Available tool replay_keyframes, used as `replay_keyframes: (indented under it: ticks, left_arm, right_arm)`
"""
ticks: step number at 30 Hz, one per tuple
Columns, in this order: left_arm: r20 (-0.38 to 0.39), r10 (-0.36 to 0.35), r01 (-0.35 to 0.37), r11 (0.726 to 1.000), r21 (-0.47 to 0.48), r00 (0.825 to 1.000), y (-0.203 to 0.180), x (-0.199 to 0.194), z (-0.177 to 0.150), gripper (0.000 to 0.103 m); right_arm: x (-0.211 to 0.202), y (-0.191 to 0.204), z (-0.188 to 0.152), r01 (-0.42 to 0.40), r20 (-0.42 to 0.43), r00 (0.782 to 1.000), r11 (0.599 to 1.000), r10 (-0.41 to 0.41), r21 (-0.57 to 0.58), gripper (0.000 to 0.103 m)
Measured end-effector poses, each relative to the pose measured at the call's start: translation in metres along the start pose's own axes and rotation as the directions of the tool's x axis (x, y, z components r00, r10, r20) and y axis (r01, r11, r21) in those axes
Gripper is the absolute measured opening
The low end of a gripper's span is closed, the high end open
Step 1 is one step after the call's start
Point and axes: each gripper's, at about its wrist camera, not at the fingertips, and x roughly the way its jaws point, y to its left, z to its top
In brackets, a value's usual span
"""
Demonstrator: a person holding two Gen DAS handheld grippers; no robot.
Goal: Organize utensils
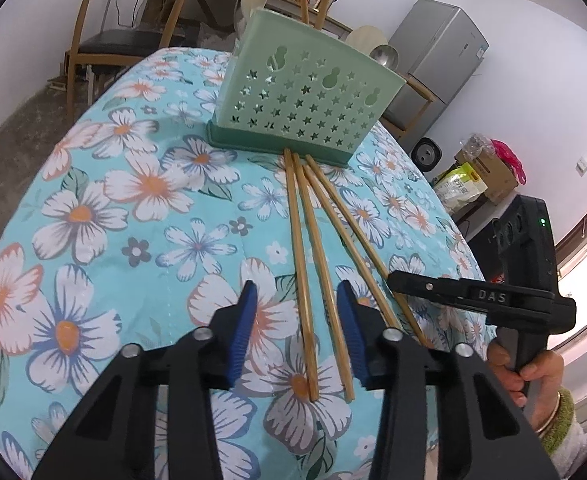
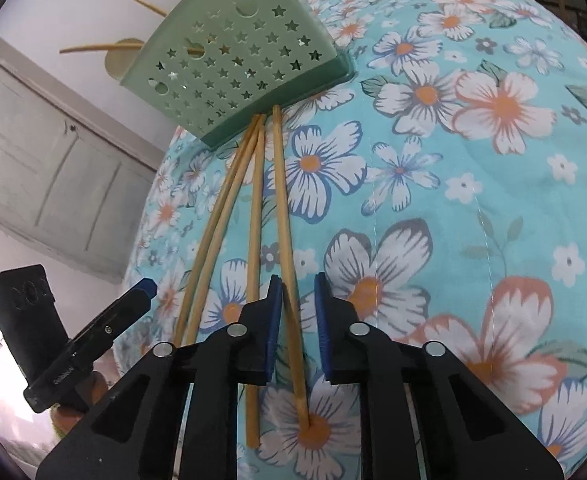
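Lying on the floral cloth (image 1: 93, 184) at frame centre, four chopsticks (image 1: 299, 256) remain loose; the green holder (image 1: 305, 96) at upper centre already has some utensils. Their long axes fan from the holder's base toward the camera. Left gripper (image 1: 297, 328) straddles two, unclenched; right gripper (image 2: 298, 320) straddles one, narrowed, not visibly pinching.

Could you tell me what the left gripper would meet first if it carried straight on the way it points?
Probably the two chopsticks lying between its open fingers, then the tablecloth.
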Motion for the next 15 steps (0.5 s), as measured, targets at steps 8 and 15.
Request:
replay_keyframes:
  ticks: [8,15]
  left_arm:
    - [-0.025,-0.040,0.039,0.999,-0.035,0.999,0.003,0.003,0.002,0.025]
    - [-0.074,-0.047,0.044,0.998,-0.041,0.996,0.002,0.015,0.005,0.025]
  right_arm:
    - [0.012,0.006,0.004,-0.013,-0.013,1.000,1.000,0.012,-0.015,0.011]
    - [0.020,0.007,0.004,-0.005,-0.006,1.000,1.000,0.005,-0.014,0.006]
